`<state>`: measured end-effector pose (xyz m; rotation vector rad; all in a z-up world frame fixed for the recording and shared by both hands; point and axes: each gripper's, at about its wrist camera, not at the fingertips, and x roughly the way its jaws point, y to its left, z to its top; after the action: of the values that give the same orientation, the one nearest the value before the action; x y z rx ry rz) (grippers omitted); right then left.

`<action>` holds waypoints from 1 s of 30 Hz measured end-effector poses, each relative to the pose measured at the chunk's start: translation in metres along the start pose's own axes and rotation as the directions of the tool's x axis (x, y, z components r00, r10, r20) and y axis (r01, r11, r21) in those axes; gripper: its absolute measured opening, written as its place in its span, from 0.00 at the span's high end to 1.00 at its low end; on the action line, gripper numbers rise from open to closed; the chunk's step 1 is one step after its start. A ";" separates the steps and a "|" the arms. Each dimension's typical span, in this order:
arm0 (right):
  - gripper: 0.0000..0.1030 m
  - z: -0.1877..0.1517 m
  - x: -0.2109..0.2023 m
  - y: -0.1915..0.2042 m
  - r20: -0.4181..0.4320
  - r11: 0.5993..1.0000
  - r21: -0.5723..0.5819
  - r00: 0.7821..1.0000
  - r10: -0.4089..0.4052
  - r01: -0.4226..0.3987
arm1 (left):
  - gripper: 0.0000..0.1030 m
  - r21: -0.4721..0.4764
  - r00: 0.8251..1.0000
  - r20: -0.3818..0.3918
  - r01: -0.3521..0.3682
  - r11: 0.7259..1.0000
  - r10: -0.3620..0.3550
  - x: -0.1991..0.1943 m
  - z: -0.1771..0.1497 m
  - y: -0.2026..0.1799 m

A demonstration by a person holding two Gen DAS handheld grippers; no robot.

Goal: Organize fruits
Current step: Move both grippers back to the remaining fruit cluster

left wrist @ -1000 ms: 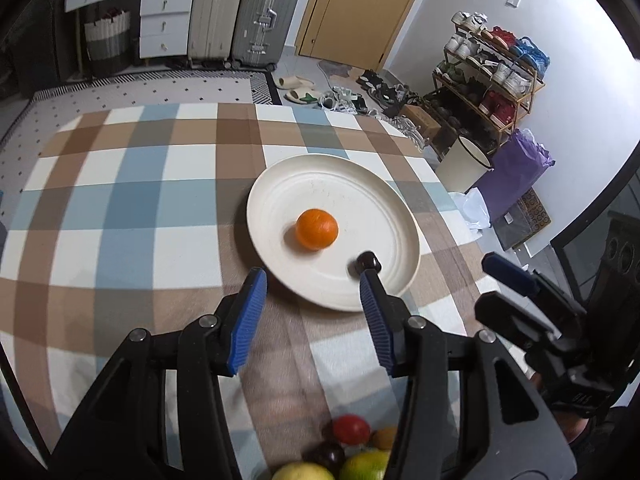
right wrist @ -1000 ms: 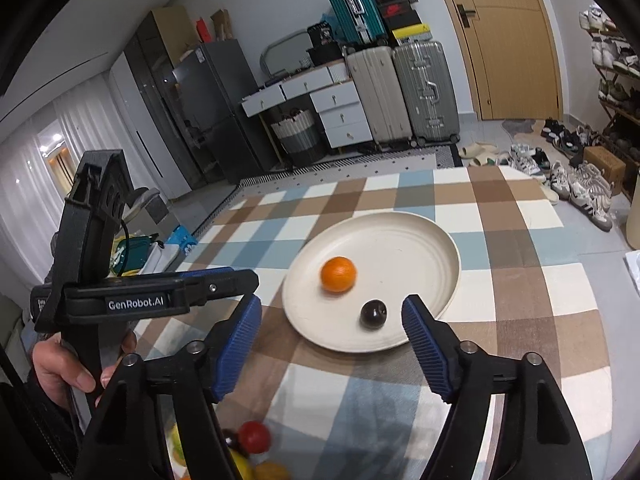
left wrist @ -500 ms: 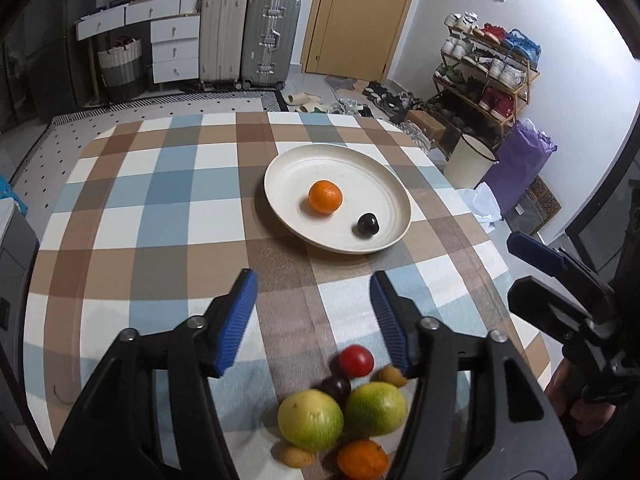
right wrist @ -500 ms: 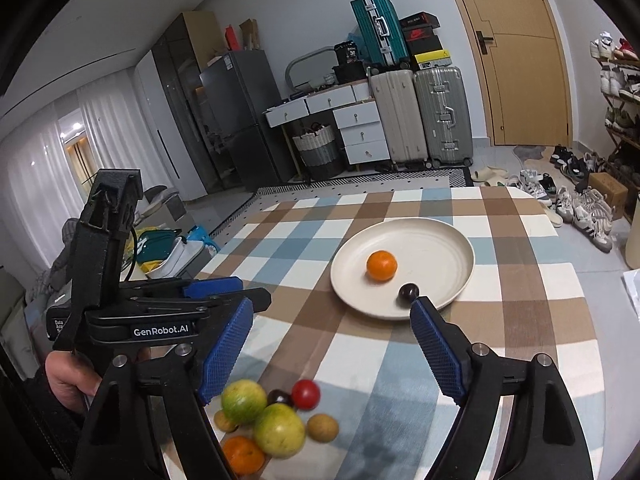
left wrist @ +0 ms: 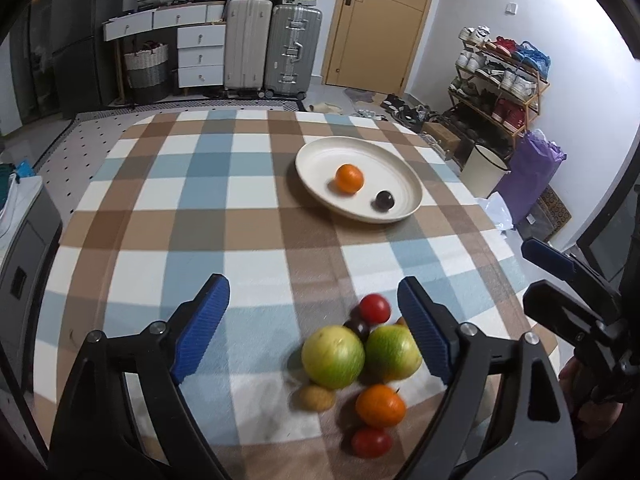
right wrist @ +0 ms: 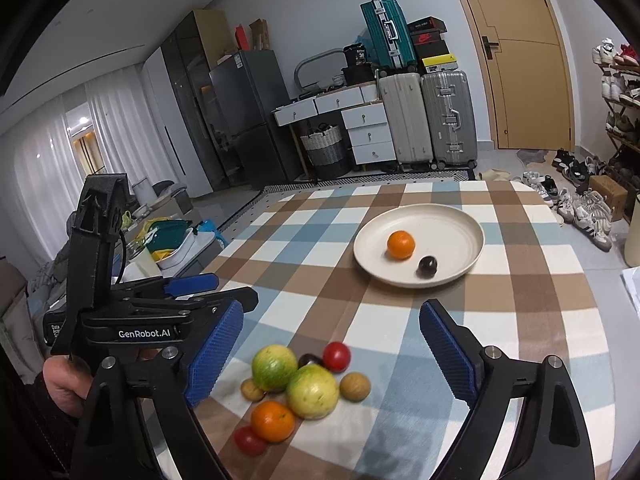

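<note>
On the checked cloth (left wrist: 192, 208) your plate (left wrist: 320, 152) holds an orange (left wrist: 349, 178) and a dark plum (left wrist: 384, 201). The fruit pile (right wrist: 304, 392) lies near you, well apart. Your left gripper (left wrist: 314, 328) and right gripper (right wrist: 332, 354) have just been opening; both gape empty.

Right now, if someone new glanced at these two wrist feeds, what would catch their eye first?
First, the loose heap of green, orange, red and brown fruits on the checked blue-and-brown tablecloth, right below both grippers. Beyond it sits a round cream plate holding one orange mandarin and one dark plum. The left gripper and right gripper both stand open, holding nothing.
</note>
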<state>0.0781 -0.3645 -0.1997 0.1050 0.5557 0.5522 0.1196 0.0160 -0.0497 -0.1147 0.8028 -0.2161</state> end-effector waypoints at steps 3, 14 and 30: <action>0.10 -0.007 -0.002 0.006 -0.006 1.000 -0.008 1.000 -0.001 0.001 | 0.11 -0.015 1.000 0.007 -0.010 1.000 0.010 -0.006 -0.012 0.007; 0.10 -0.039 0.005 0.013 -0.044 0.999 0.024 0.999 0.026 -0.024 | 0.01 -0.038 0.999 0.031 -0.027 0.999 0.028 -0.021 -0.043 0.021; 0.10 -0.072 0.035 0.004 -0.127 0.990 0.128 0.989 0.078 -0.061 | 0.01 -0.075 0.999 0.001 -0.039 0.996 0.039 -0.007 -0.072 0.033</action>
<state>0.0627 -0.3461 -0.2767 0.2078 0.7174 0.5953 0.0684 0.0487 -0.1006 -0.1699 0.8103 -0.1485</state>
